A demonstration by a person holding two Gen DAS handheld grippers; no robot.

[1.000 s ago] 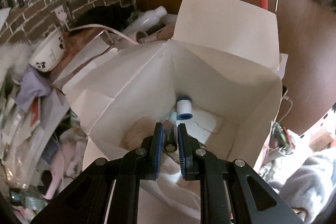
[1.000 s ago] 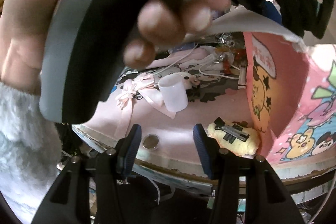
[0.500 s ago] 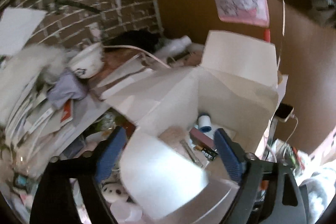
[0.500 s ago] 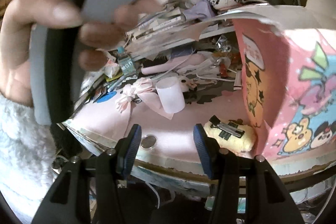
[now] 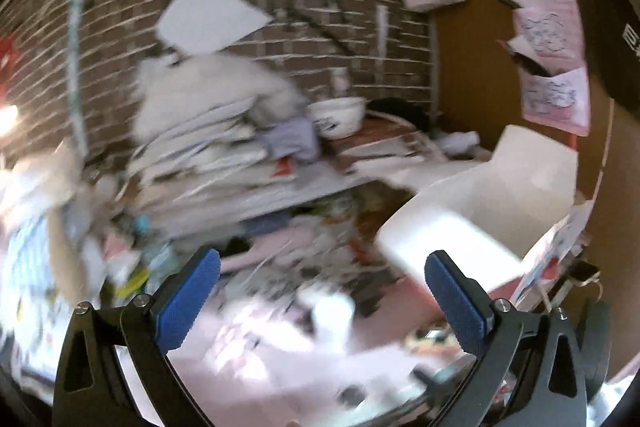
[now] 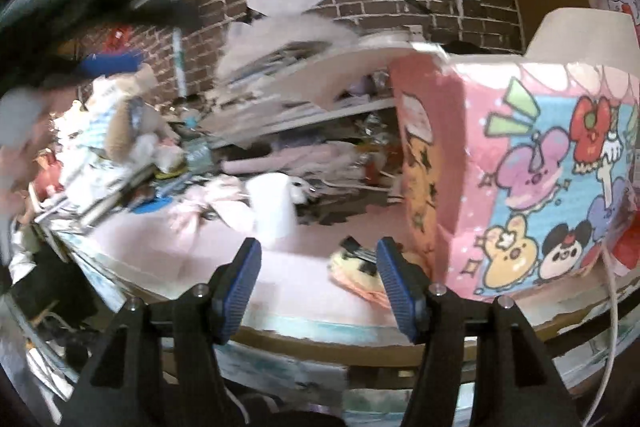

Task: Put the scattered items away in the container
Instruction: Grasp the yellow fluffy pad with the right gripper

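Ribbed blue pads line your left gripper (image 5: pixel 320 281), whose jaws stand spread wide with nothing between them; the view past them is smeared by blur. Beyond its right finger sits the container (image 5: pixel 500 203), a white cardboard box with flat, stiff flaps folded open, and ahead between the fingers a pale cup-like shape (image 5: pixel 332 311) rests on the pink mat (image 5: pixel 280 367), too blurred to read further. Your right gripper (image 6: pixel 318 277) is likewise open and empty, its blue pads finely grooved. Just right of its right finger rises the same box's outer wall, glossy pink card printed with cartoon animals. Ahead of its left finger stands a translucent white plastic cup (image 6: pixel 272 205), cylindrical, upside down on the smooth pink mat. Just ahead of the right finger lies a soft yellow plush pad (image 6: pixel 354 273) carrying black hair clips (image 6: pixel 356 247).
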